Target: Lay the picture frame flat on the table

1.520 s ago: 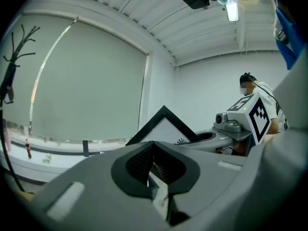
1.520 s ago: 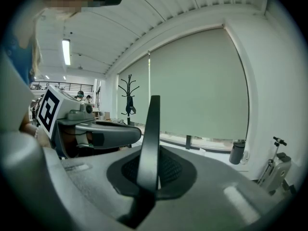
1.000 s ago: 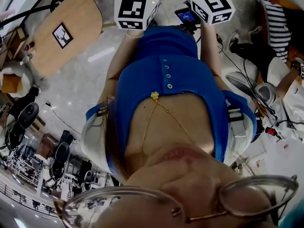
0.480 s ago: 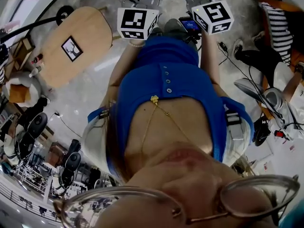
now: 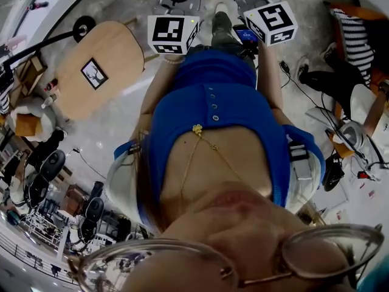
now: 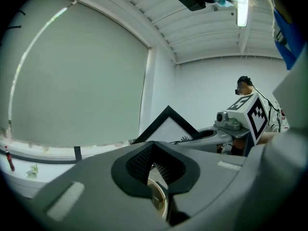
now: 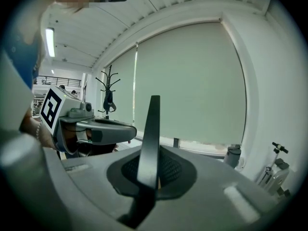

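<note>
Nearest the head camera is the person's blue top [image 5: 213, 114]. Beyond it both arms reach forward, and a marker cube [image 5: 173, 34] rides on each tool.

The right tool [image 7: 152, 167] is pinching the picture frame [image 7: 150, 129]. The frame stands upright and edge-on between the pads as a thin dark blade, and its lower part runs deep into the jaws towards the camera. It is held up in the air.

The left tool [image 6: 154, 161] has its pads pressed together into a narrow V, and they hold nothing that can be made out. In the left gripper view, one black-bordered corner of the frame rises just beyond its tips, with the white picture facing that camera. The right tool's snout reaches in from the right.

In the right gripper view, the left tool's tip lies just beside the frame's edge on the left. Whether they touch cannot be told.

Farther off on the left in the head view is a wooden counter [image 5: 118, 44] with rounded ends. A second framed picture [image 5: 94, 73] lies flat on it, well apart from both tools.

Behind the held frame are a coat stand [image 7: 109, 93] and a wide pale window blind [image 7: 192, 81].
</note>
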Motion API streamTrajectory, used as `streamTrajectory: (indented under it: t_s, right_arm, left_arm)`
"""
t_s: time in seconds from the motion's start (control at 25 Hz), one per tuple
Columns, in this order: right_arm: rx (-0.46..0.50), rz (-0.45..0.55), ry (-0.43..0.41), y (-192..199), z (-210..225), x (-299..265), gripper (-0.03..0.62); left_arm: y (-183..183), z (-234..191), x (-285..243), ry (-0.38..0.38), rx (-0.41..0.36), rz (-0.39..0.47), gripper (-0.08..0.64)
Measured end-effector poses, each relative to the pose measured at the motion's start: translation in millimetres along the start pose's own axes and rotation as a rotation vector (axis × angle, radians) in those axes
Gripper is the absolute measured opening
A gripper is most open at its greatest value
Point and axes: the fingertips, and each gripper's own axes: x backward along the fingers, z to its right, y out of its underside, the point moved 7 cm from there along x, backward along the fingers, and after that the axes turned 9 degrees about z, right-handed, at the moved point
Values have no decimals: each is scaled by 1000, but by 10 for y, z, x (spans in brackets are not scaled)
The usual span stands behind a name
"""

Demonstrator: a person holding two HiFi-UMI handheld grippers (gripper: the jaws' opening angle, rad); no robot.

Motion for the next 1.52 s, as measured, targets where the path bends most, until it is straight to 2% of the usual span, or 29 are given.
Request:
streamTrajectory:
  t_s: [0.36,0.6,0.84,1.04,1.28,1.52]
  right_arm:
    - [39,18,-108,-150,932,-460,11]
    - [49,10,-179,-230,1490,-691,12]
    - [68,10,-284,-253,1680,-930,11]
    - [73,-9,-336,-213,1682,-1152,11]
    - [76,-48,-310,-180,1676,-1644,11]
    - [48,-71,-203,-205,1436,-2228,11]
  left_arm:
    - [-99,-161,-1010,-63,-19,14,-2]
    - [-134,-245,-1502,-144,-39,13,-2]
    - [-111,-287,-1680,-207,-43,12,-2]
    - [-16,-430,-1688,-236,-46,-21,-2]
    - [11,-967,-1727,-229,-26,-34,-2]
    - [-11,-1731,-1683,-125,14,-56,-2]
